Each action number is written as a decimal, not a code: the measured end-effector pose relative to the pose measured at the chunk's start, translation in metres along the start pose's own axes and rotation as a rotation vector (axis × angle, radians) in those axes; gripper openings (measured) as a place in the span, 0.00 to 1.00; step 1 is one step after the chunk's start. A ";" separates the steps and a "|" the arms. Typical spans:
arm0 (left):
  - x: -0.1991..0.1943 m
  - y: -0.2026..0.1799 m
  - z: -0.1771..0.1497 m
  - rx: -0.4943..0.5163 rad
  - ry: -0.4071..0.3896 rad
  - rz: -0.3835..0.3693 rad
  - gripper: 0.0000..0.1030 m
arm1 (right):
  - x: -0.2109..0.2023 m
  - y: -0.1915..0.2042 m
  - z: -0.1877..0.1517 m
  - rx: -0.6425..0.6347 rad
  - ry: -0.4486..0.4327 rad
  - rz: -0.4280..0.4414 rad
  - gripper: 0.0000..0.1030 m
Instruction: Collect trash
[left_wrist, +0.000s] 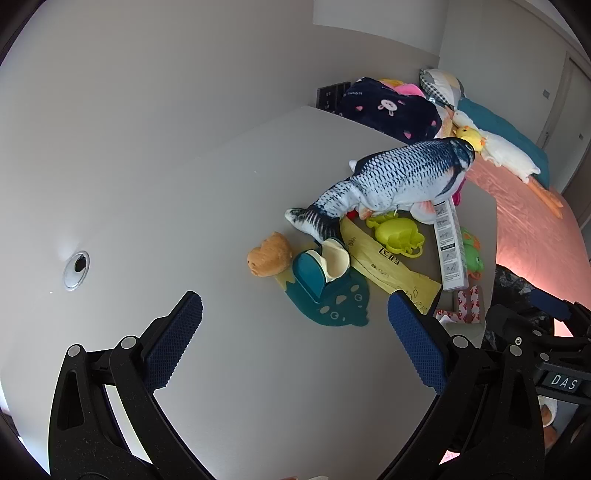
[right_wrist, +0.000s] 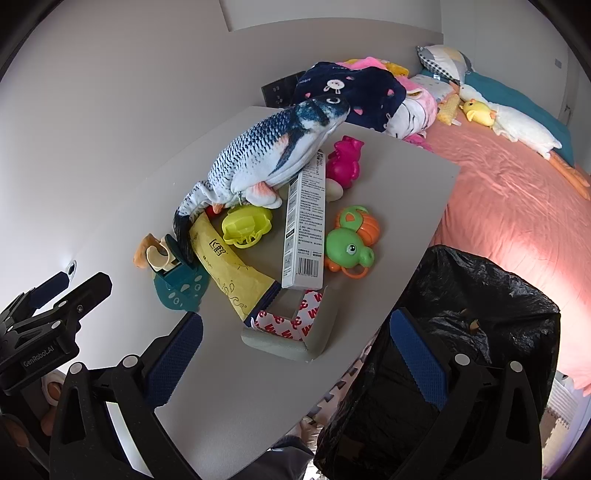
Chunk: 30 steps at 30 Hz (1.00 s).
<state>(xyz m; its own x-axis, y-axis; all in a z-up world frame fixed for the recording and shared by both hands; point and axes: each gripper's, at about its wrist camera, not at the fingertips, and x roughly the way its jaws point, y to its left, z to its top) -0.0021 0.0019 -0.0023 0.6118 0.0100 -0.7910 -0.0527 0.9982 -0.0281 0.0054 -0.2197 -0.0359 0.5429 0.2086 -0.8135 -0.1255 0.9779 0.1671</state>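
Observation:
On the grey table (right_wrist: 388, 192) lie a yellow paper wrapper (right_wrist: 229, 266), a long white box (right_wrist: 304, 221) and a grey foam corner guard with red-printed tape (right_wrist: 291, 328). The wrapper (left_wrist: 384, 266) and box (left_wrist: 448, 247) also show in the left wrist view. A black trash bag (right_wrist: 461, 332) stands open by the table's right edge. My left gripper (left_wrist: 295, 343) is open and empty above the table, short of the clutter. My right gripper (right_wrist: 295, 354) is open and empty, over the table edge near the foam guard and the bag.
A plush fish (right_wrist: 269, 151), yellow mould (right_wrist: 245, 223), green turtle toy (right_wrist: 351, 243), pink toy (right_wrist: 345, 158), teal dispenser (right_wrist: 177, 280) and orange toy (left_wrist: 267, 258) crowd the table. A pink bed (right_wrist: 517, 206) with plush toys lies right. A cable hole (left_wrist: 75, 266) sits at the left.

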 end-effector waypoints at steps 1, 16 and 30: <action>0.000 0.000 0.000 0.001 0.000 0.000 0.94 | 0.000 0.000 0.000 0.000 0.000 0.000 0.98; -0.001 -0.002 -0.001 0.009 -0.007 0.002 0.94 | 0.001 0.000 -0.001 0.000 0.011 0.001 0.98; 0.006 0.010 -0.001 -0.016 -0.002 0.006 0.94 | 0.011 -0.005 -0.006 0.008 0.026 0.017 0.98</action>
<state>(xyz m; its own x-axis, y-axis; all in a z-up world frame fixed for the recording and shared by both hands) 0.0001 0.0120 -0.0082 0.6133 0.0162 -0.7897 -0.0690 0.9971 -0.0331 0.0071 -0.2223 -0.0494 0.5186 0.2248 -0.8249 -0.1280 0.9744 0.1850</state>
